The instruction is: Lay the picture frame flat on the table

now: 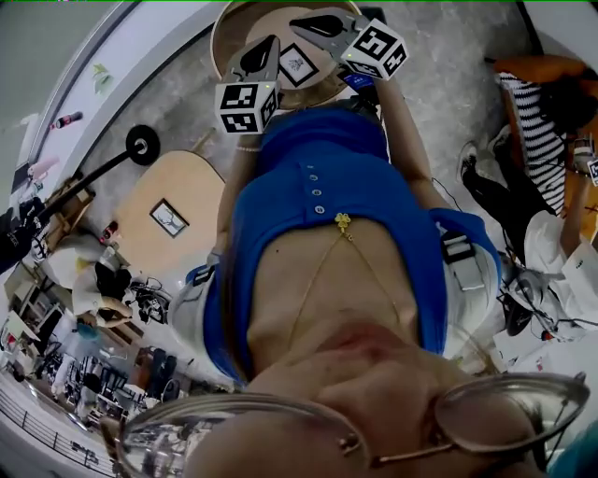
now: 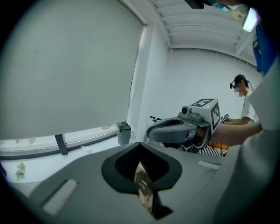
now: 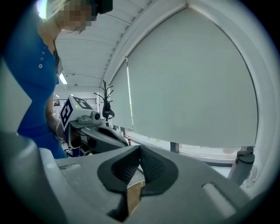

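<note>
Left gripper (image 2: pixel 140 145) and right gripper (image 3: pixel 140 149) side by side, tilted slightly downward, both pairs of jaws together.

The head view looks steeply down over the left gripper (image 1: pixel 272 44), right gripper (image 1: pixel 297 23) and table (image 1: pixel 221 56). Each gripper view sits close behind its jaws, facing roughly level, and catches the other gripper.

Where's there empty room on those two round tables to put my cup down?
The left round table is mostly bare wood around its small picture frame. The top table is tighter: a frame lies mid-top, and the left gripper and right gripper hang over it.
</note>
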### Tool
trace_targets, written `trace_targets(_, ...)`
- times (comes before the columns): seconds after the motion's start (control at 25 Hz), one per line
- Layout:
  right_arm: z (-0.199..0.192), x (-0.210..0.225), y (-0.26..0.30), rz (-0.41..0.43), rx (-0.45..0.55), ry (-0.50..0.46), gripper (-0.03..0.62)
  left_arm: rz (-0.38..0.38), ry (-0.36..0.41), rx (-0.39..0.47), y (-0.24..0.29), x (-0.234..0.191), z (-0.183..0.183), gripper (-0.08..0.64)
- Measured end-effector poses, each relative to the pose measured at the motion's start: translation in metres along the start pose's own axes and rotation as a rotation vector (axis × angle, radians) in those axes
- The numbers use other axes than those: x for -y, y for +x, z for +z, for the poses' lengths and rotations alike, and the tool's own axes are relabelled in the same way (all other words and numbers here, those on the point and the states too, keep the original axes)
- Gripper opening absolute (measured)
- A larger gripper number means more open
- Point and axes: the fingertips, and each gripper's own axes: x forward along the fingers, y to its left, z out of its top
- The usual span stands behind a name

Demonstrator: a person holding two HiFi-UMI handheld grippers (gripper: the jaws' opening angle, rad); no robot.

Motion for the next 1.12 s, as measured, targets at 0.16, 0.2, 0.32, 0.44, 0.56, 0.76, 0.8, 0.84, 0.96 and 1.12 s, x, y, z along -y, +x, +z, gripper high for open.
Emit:
trace_targets(0.16,0.009,-0.008,-0.019,0.021,-0.017,-0.039,0.000,-0.012,0.007,0.042,-0.002,0.019,0.011,0.000)
trace_targets(0.2,0.012,-0.010,-0.021,0.028,-0.023,-0.046,0.001,-0.018,0.007,0.052,-0.003,0.023,0.014,0.000)
trace_targets(0.32,0.015,-0.014,-0.028,0.039,-0.035,-0.062,0.001,-0.035,0.018,0.074,-0.004,0.033,0.023,0.000)
trace_targets(0.44,0.014,-0.016,-0.037,0.025,-0.024,-0.054,0.000,-0.051,0.024,0.082,-0.004,0.043,0.027,0.000)
trace_targets(0.56,0.012,-0.020,-0.041,0.005,-0.017,-0.037,0.001,-0.072,0.022,0.080,-0.006,0.048,0.026,0.000)
trace_targets(0.76,0.010,-0.026,-0.040,-0.014,0.001,-0.010,0.001,-0.094,0.029,0.074,-0.010,0.050,0.024,0.000)
trace_targets(0.8,0.009,-0.027,-0.041,-0.017,0.003,-0.003,0.001,-0.101,0.031,0.073,-0.011,0.051,0.025,0.000)
trace_targets(0.84,0.008,-0.028,-0.043,-0.021,0.001,0.002,0.002,-0.107,0.033,0.070,-0.012,0.053,0.025,0.000)
trace_targets(0.96,0.003,-0.029,-0.047,-0.027,-0.008,0.016,0.001,-0.122,0.039,0.064,-0.012,0.055,0.026,0.000)
trace_targets(1.12,0.004,-0.027,-0.055,-0.045,0.008,0.036,0.000,-0.143,0.039,0.063,-0.009,0.061,0.027,0.000)
